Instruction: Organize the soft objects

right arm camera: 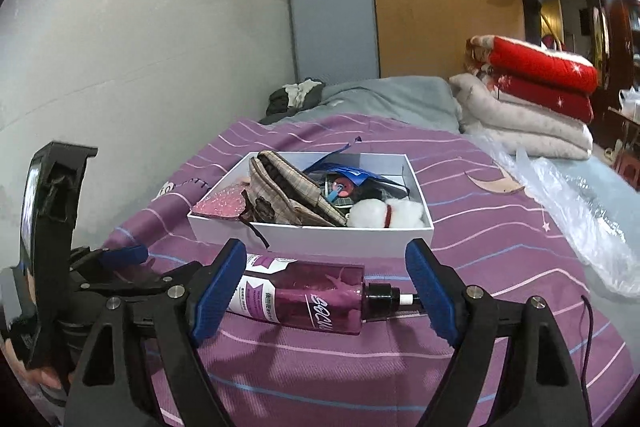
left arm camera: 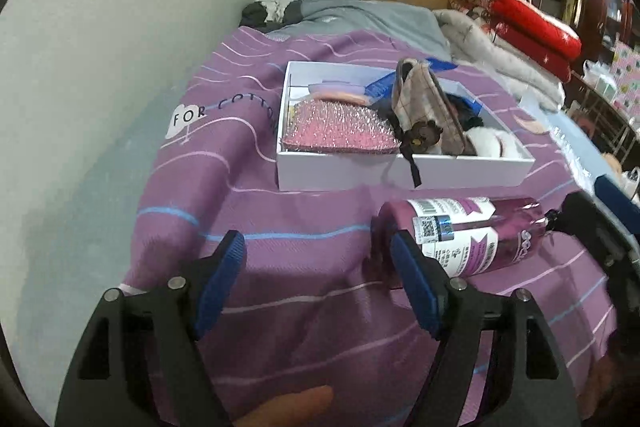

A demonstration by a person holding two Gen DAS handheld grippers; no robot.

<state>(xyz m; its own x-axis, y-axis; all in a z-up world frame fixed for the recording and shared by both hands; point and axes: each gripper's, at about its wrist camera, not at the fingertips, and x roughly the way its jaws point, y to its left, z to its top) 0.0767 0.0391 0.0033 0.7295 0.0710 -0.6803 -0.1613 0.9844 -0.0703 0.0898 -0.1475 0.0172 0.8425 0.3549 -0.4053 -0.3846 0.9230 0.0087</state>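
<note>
A white box [left arm camera: 400,173] [right arm camera: 320,237] stands on the purple striped bedspread [left arm camera: 280,267]. In it lie a pink glitter pouch [left arm camera: 340,133] [right arm camera: 220,205], a plaid pouch [left arm camera: 424,107] [right arm camera: 288,187], a white plush [right arm camera: 384,213] and other small items. A purple pump bottle [left arm camera: 468,235] [right arm camera: 304,301] lies on its side in front of the box. My left gripper [left arm camera: 316,283] is open, its right finger beside the bottle's base. My right gripper [right arm camera: 326,291] is open over the bottle, fingers either side of it, not touching.
Folded red and grey quilts [right arm camera: 532,95] are stacked at the far right of the bed. A clear plastic bag [right arm camera: 580,211] lies right of the box. A wall [left arm camera: 100,87] runs along the bed's left side. Dark clothes [right arm camera: 296,95] sit at the far end.
</note>
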